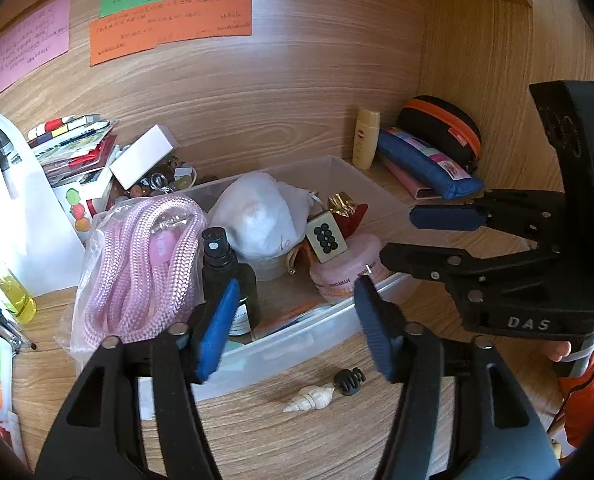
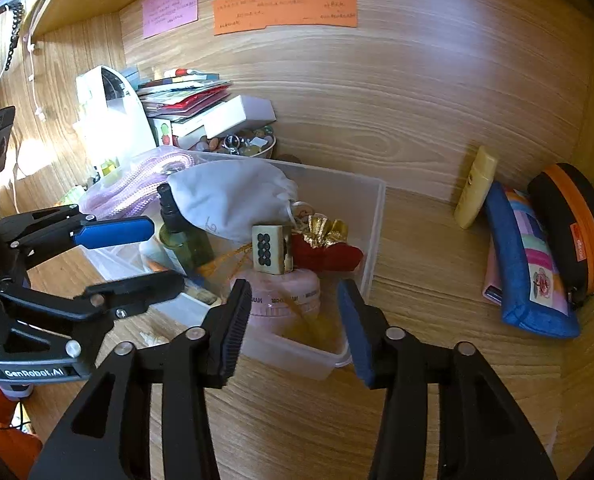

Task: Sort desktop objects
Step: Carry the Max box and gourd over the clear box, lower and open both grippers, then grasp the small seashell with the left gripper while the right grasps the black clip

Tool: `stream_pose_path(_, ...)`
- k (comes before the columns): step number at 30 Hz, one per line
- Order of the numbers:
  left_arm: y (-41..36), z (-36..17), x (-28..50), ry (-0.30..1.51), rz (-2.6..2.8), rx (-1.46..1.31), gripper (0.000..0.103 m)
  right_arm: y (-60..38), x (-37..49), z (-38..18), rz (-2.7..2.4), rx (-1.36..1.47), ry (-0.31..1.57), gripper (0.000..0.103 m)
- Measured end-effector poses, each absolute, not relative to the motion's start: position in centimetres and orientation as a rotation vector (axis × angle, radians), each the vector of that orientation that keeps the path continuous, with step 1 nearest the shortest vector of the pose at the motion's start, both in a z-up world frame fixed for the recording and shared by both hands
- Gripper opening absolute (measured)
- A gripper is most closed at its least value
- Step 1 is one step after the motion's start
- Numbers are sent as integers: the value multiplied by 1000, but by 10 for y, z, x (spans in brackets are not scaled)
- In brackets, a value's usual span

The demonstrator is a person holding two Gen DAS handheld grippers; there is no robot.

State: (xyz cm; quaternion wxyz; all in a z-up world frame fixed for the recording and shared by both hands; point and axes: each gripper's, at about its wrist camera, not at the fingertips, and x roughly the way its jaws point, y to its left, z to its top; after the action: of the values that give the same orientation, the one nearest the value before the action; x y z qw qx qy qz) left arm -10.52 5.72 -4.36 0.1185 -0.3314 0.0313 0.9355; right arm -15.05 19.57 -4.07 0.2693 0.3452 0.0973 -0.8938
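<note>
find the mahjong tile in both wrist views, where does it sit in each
Left wrist view: the mahjong tile is just right of centre, leaning on the pink round container inside the clear plastic bin.
Right wrist view: it is near the centre, upright on that same container, beside the red pouch.
Shared landmark: the orange paper note on the wooden back wall, top of both pictures.

Writing on the orange note [image 1: 169, 26] too small to read

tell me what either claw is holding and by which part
Nothing is held. The left claw and right claw both stand open and empty, over the near edge of the clear bin.
</note>
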Motion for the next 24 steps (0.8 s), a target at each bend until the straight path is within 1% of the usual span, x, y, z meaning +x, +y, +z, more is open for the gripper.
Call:
stream_pose_path(2, 58, -42, -103, 91, 2737, -962, 63, 196, -146, -38, -2429, 910, 270, 49)
stream_pose_path(4, 57, -38, -99, 91, 2748, -945, 66, 197, -142, -35, -2440, 891, 275, 49)
stream_pose_path(6, 56, -33, -93, 89, 2765, -920, 72, 200, -138, -31, -2444, 877, 264, 50)
stream_pose_path(7, 55, -31, -91, 90, 2772, -910, 73, 200, -136, -30, -2445, 872, 261, 51)
stream_pose_path(8, 54, -29, -88, 94, 2784, -897, 75, 201, -134, -28, -2449, 865, 261, 54)
stream_pose_path(9, 53, -26, -86, 99, 2795, -887, 78, 202, -132, -27, -2456, 858, 262, 57)
stream_pose_path(10, 52, -24, -83, 103, 2809, -877, 81, 202, -130, -25, -2462, 851, 265, 59)
stream_pose_path(12, 49, -19, -78, 100, 2841, -853, 95, 203, -126, -23, -2470, 839, 265, 63)
stream_pose_path(13, 47, -18, -75, 95, 2856, -840, 97, 203, -123, -23, -2472, 835, 263, 64)
stream_pose_path(15, 42, -14, -70, 90, 2885, -826, 97, 204, -118, -22, -2474, 830, 262, 70)
stream_pose_path(17, 37, -12, -66, 88, 2909, -819, 98, 204, -112, -21, -2476, 825, 262, 74)
stream_pose_path(24, 7, -12, -47, 61, 2978, -839, 100, 199, -92, -32, -2440, 866, 332, 75)
